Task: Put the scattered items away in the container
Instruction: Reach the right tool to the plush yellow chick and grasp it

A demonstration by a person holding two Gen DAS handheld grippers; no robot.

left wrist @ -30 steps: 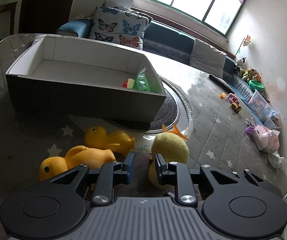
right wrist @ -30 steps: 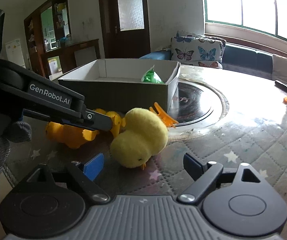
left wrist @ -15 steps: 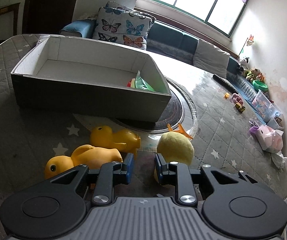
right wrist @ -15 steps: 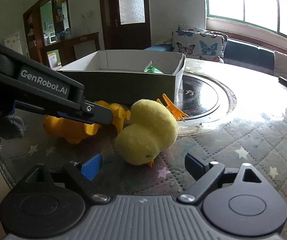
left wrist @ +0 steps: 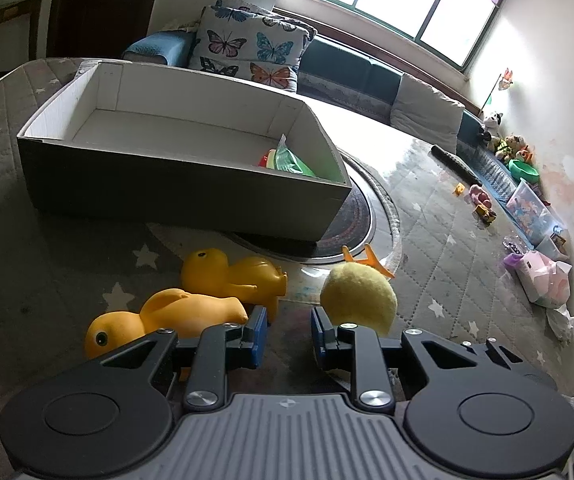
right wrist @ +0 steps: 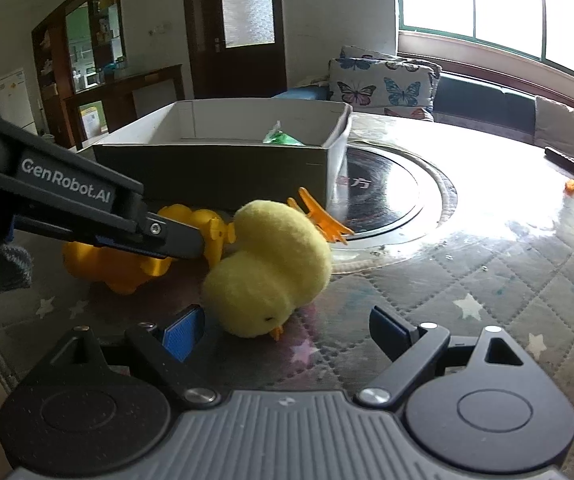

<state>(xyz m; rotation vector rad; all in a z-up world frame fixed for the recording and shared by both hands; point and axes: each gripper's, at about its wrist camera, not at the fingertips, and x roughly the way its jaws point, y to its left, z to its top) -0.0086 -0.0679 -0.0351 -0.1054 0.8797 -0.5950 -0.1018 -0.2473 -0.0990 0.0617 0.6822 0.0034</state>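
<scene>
A dark cardboard box (left wrist: 183,192) with a white inside stands on the table; it also shows in the right wrist view (right wrist: 215,168). A green packet (left wrist: 291,160) lies inside it. Two orange rubber ducks (left wrist: 231,276) (left wrist: 167,316) lie in front of the box. A yellow plush chick (right wrist: 271,268) lies on its side; it also shows in the left wrist view (left wrist: 359,300). My left gripper (left wrist: 285,336) is partly open and empty, between the ducks and the chick. My right gripper (right wrist: 283,326) is wide open, just short of the chick.
A round dark turntable (right wrist: 383,196) sits mid-table under the box's corner. Small toys (left wrist: 481,200), a remote (left wrist: 455,164) and a pink bag (left wrist: 543,280) lie at the far right. A sofa with butterfly cushions (left wrist: 247,48) stands behind.
Both grippers have drawn back and risen a little, so the box and toys sit further off. The left jaws stand slightly wider. Nothing was grasped.
</scene>
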